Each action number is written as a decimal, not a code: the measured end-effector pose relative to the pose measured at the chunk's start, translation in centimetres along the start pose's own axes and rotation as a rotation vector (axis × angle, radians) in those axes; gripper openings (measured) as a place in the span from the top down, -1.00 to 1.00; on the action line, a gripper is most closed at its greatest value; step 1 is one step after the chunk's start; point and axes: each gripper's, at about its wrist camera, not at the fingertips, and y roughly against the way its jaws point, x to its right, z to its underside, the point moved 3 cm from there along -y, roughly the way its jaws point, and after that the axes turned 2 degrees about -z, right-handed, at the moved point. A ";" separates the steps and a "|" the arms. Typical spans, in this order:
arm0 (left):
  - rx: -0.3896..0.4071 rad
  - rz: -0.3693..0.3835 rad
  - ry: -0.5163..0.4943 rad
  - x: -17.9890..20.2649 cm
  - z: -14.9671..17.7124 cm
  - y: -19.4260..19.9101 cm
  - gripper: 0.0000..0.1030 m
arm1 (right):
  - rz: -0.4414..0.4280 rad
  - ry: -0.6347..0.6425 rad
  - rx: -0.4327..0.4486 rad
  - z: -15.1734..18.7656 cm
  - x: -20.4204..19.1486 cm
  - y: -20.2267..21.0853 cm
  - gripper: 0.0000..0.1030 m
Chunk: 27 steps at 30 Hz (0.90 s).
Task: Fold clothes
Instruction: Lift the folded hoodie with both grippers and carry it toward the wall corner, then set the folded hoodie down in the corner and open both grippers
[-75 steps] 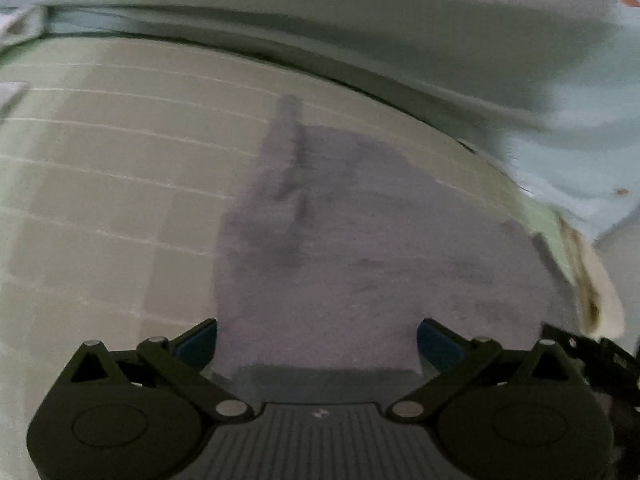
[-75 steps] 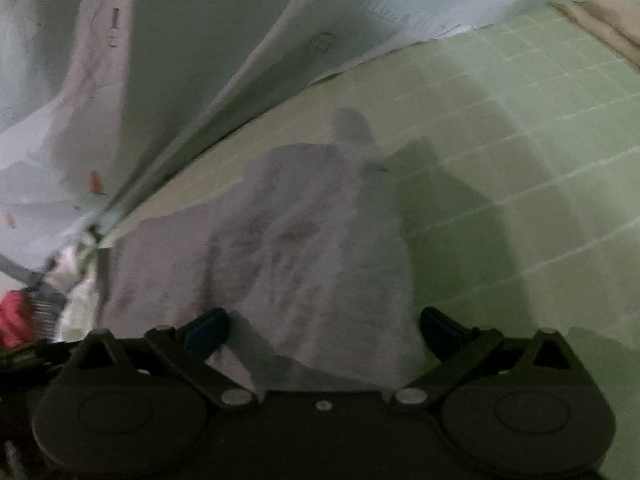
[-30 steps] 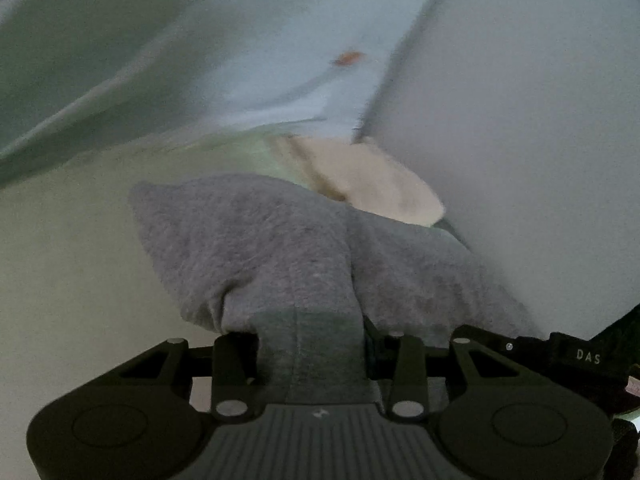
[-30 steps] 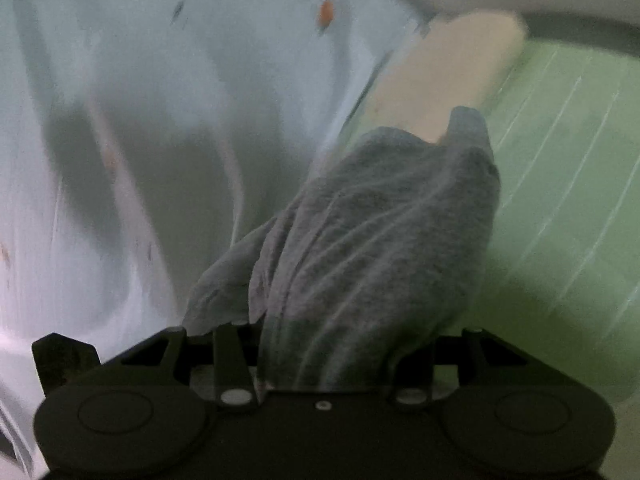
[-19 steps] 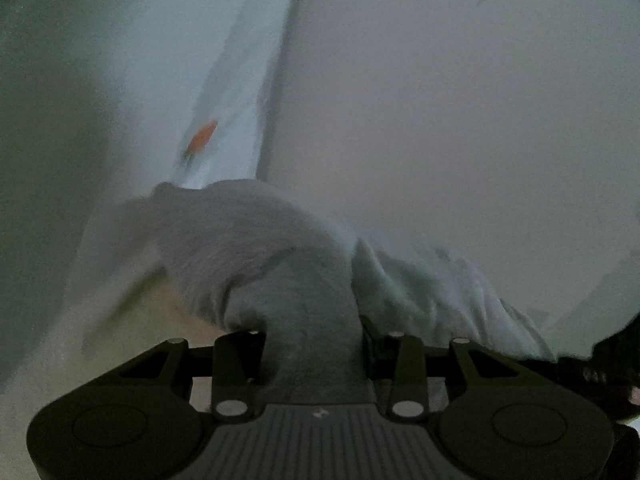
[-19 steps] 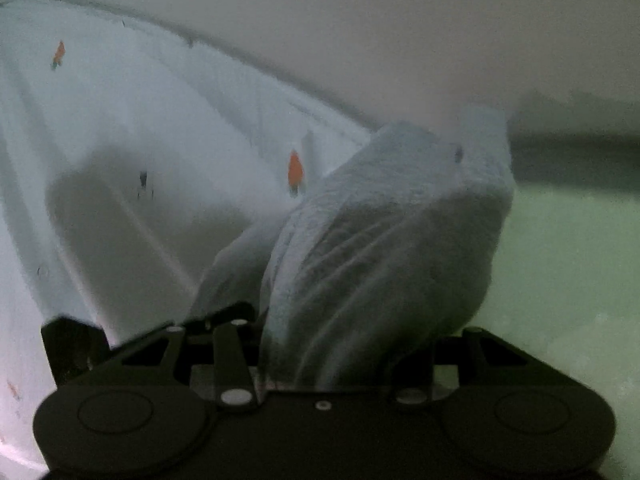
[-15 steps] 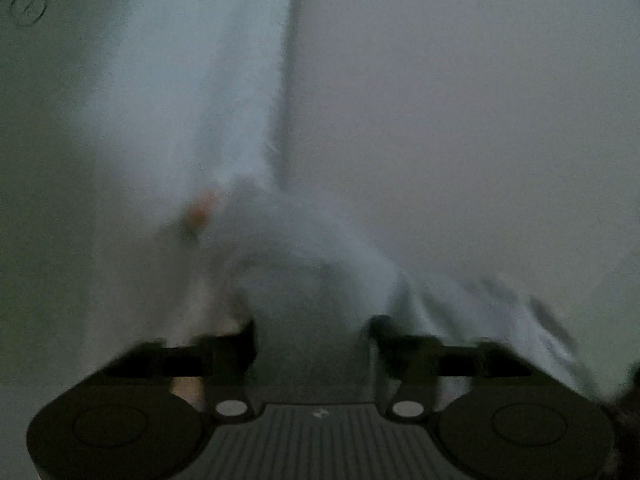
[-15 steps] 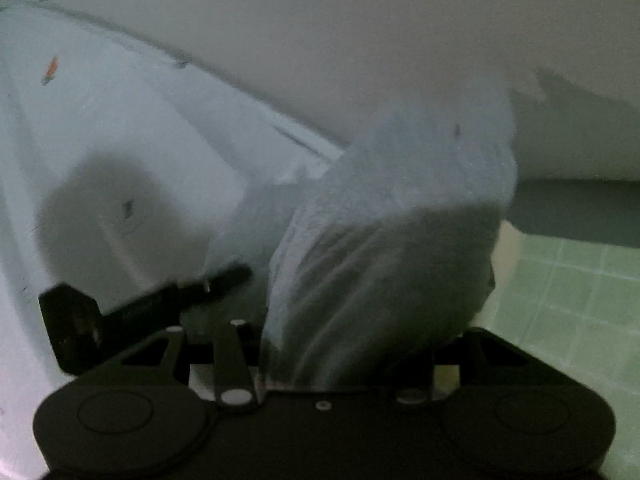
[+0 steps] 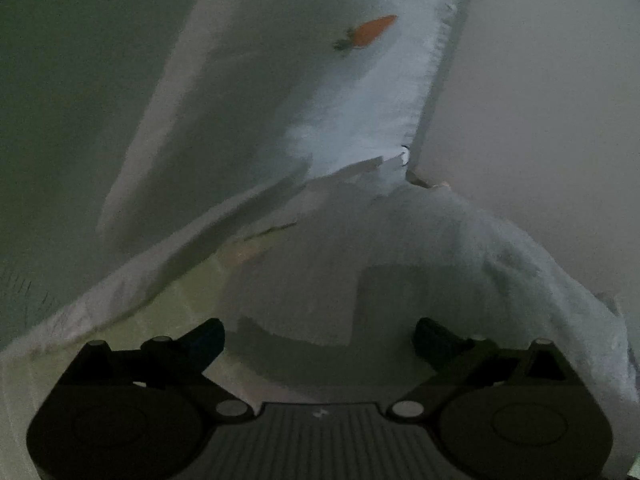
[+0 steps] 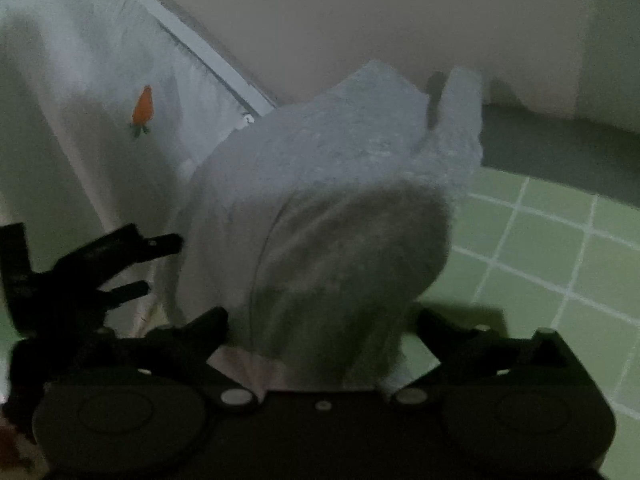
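Now | grey garment point(image 10: 320, 208) | bunched between right hand-held gripper point(image 10: 320, 332) fingers

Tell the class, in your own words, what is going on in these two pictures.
A person is folding a grey garment on a green checked sheet, with a hand-held gripper in each hand. Both the left hand-held gripper and the right hand-held gripper have their jaws spread open, and the cloth lies bunched between them. A pale carrot-print fabric hangs behind.
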 end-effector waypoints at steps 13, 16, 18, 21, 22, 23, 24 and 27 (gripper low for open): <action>0.287 -0.085 0.008 1.2 1.1 17.9 -0.99 | 0.112 0.426 0.155 1.0 -8.4 9.2 -1.00; 0.369 -0.140 0.014 1.4 3.2 23.5 -0.99 | 0.101 0.453 0.174 2.5 -9.2 12.7 -1.00; 0.385 -0.148 0.030 1.3 5.2 26.4 -1.00 | 0.129 0.468 0.183 3.7 -9.8 14.7 -1.00; 0.380 -0.143 0.056 0.9 8.3 30.3 -1.00 | 0.153 0.470 0.182 5.7 -10.0 17.6 -1.00; 0.357 -0.126 0.066 0.8 9.3 31.1 -1.00 | 0.160 0.468 0.175 6.3 -10.3 18.3 -1.00; 0.333 -0.110 0.075 0.7 10.4 31.8 -1.00 | 0.168 0.465 0.168 7.0 -10.5 19.0 -1.00; 0.315 -0.103 0.083 0.5 11.6 32.6 -1.00 | 0.178 0.464 0.166 7.8 -10.6 19.9 -1.00; 0.282 -0.091 0.071 0.2 14.9 34.8 -1.00 | 0.191 0.477 0.171 10.2 -11.0 22.3 -1.00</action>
